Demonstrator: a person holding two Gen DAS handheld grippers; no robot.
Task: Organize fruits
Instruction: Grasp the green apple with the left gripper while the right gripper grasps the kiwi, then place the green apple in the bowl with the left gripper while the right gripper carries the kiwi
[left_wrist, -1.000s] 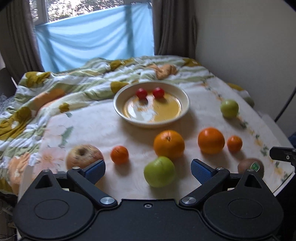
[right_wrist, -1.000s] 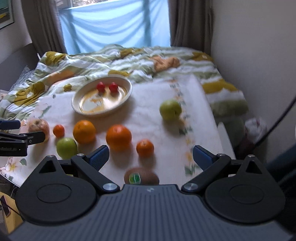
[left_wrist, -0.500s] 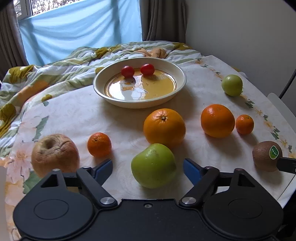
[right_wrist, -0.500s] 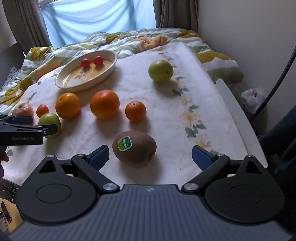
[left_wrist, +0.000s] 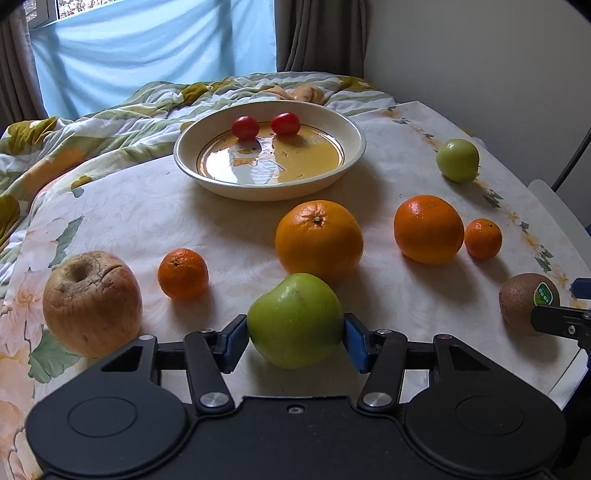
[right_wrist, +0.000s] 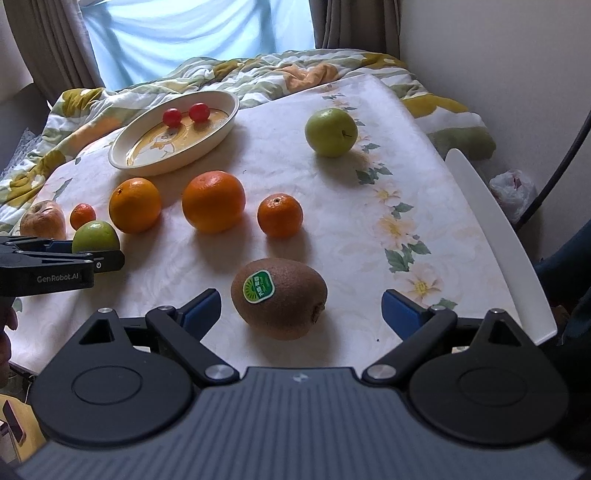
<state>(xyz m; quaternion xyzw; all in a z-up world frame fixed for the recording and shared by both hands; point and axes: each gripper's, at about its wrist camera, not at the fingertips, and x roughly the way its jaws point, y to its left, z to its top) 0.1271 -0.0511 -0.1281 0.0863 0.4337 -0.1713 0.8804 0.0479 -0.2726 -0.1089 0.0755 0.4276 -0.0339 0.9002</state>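
Left wrist view: claw closing on a green apple

The left gripper (left_wrist: 295, 334) is closing its jaws, and both blue pads touch the sides of the green apple (left_wrist: 295, 319) on the flowered cloth (left_wrist: 221, 229). The right gripper (right_wrist: 301, 308) stands wide open around the kiwi (right_wrist: 279, 299), pads apart from it. The plate (left_wrist: 351, 155) holds two cherry tomatoes (left_wrist: 245, 127).

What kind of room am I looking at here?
Probably a bedroom at home: a rumpled floral quilt lies behind a table with a flowered cloth, and a curtained window stands beyond.
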